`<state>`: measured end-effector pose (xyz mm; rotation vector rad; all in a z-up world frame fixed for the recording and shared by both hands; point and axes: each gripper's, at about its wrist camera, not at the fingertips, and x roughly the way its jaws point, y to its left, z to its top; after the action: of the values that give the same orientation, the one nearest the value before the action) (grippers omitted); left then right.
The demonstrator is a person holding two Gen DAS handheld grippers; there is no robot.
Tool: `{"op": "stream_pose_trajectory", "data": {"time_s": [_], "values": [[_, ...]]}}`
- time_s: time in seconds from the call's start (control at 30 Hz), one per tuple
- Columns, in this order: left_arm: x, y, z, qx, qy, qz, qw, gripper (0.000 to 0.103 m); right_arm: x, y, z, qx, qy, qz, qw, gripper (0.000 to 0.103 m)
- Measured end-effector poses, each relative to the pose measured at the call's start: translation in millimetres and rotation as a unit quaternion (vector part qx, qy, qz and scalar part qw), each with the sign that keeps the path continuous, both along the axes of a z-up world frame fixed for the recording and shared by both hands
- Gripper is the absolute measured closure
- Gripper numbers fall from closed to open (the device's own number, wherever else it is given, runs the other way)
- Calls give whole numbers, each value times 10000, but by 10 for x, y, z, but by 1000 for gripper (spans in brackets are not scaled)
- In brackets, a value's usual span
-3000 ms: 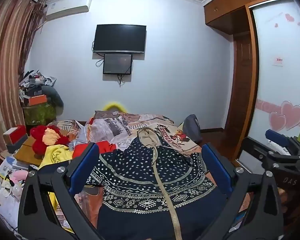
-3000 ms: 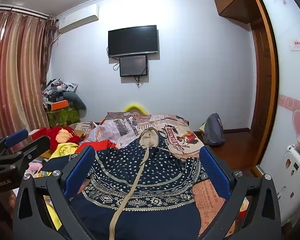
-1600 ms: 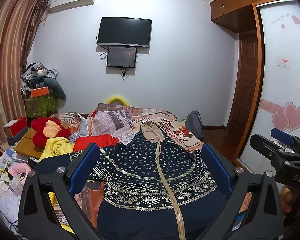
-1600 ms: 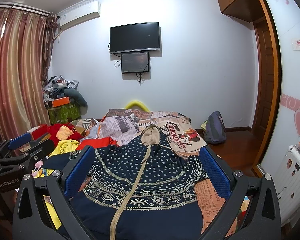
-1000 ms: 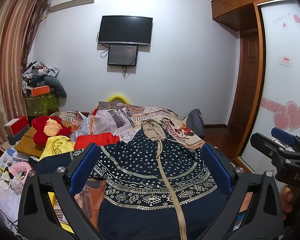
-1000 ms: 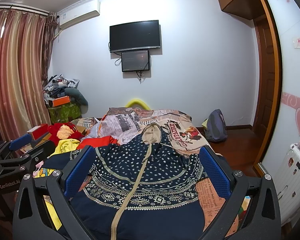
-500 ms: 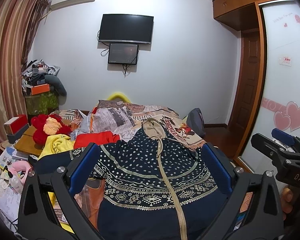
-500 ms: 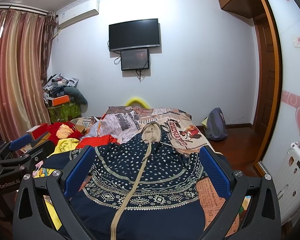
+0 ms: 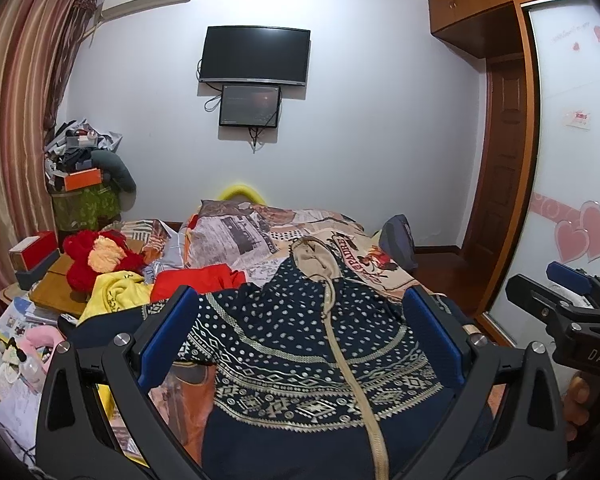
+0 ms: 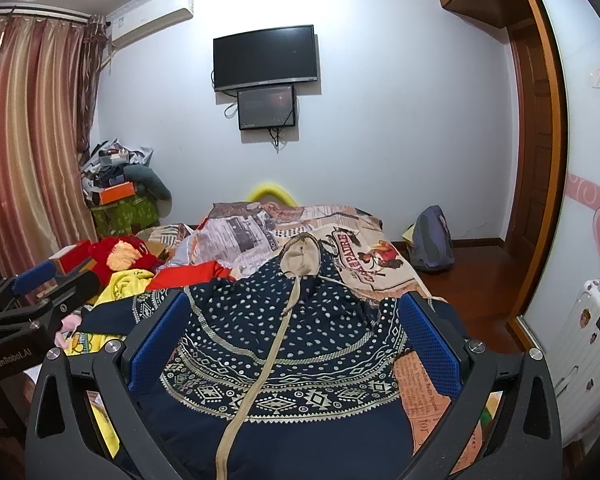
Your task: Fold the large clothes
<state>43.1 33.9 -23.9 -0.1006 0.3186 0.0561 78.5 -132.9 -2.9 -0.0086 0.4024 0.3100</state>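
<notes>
I hold the left gripper [image 9: 300, 336] and right gripper [image 10: 296, 336] spread apart above the flat hooded jacket [image 9: 300, 344] on the bed [image 9: 340, 240], folding not yet begun; next I must pinch a sleeve edge.

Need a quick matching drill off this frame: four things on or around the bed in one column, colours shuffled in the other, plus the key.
Things
1. hooded jacket spread on the bed
2. plush toy left of the bed
3. backpack on the floor
4. crumpled garment next to the plush toy

Colours
A. yellow
B. grey-blue
C. navy with a pale pattern and a beige zip
D. red with a pale orange patch

Pairs: 1-C, 2-D, 3-B, 4-A
</notes>
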Motion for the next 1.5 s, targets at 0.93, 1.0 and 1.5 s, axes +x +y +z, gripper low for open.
{"op": "stream_pose_trajectory", "data": {"time_s": [0.93,1.0,1.5], "values": [[1156,2403,-1399,-1358,1648,1991,9564,0,1663,247,-823,-105,1504,-448,9875,0],[1194,2629,-1636,-1789,1876,1982,9453,0,1776,274,-932,-215,1662,-510,9845,0],[987,3893,-2718,-4634,1915,1861,8450,20,2165,502,-1471,-615,2580,-417,9633,0]]}}
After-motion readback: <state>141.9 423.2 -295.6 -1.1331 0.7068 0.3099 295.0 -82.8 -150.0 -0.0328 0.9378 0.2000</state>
